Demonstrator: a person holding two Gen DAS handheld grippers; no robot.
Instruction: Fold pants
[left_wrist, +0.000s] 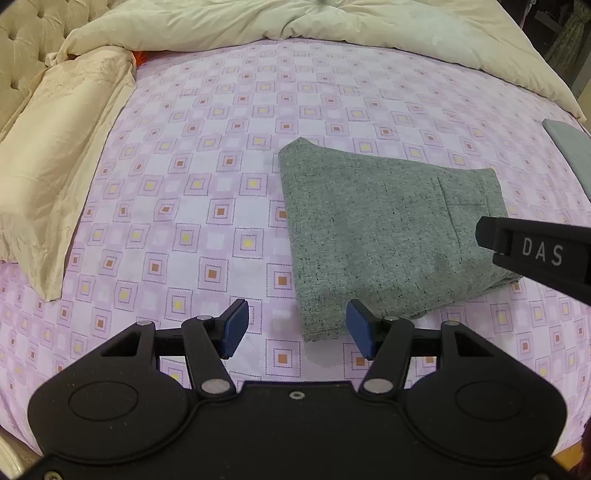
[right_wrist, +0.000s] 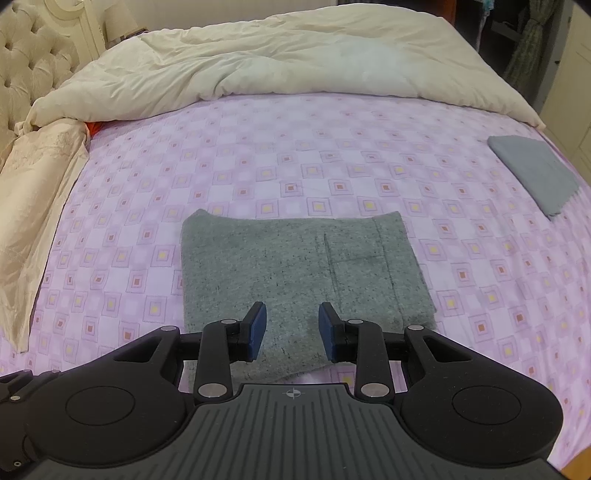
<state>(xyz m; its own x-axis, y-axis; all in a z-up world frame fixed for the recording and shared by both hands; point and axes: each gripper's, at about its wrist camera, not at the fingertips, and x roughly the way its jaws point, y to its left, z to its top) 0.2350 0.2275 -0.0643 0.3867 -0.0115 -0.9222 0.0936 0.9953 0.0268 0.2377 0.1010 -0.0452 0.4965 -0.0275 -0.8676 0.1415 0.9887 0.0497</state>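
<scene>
Pants (right_wrist: 299, 273), grey speckled, folded into a compact rectangle, flat on the pink-and-lilac checked bed sheet (right_wrist: 258, 155), near edge of the bed, a stitched pocket outline showing on the upper layer toward the right. Nearest, in the right wrist view: right gripper (right_wrist: 292, 330) poised over the near edge of the folded pants, blue pads (right_wrist: 257, 330) set partly apart with only cloth seen beyond the gap, nothing clamped, no pad pressing on the fabric. In the left wrist view: left gripper (left_wrist: 297, 328) at the near-left corner of the pants (left_wrist: 388, 236), jaws wide apart, one blue pad over bare sheet (left_wrist: 166, 177), the other over the corner of the cloth, nothing gripped; contact with the fabric not clear from this angle. To the right there, a black finger of the right gripper (left_wrist: 535, 254), lettered "DAS", reaching in over the right part of the pants. Farther right, well apart from the pants, a second folded grey cloth (right_wrist: 532, 173) near the bed's edge. Off to the left, a cream pillow (left_wrist: 55, 177) beside a tufted headboard (right_wrist: 33, 74). Farthest back, a cream duvet (right_wrist: 288, 62) bunched across the head of the sheet.
</scene>
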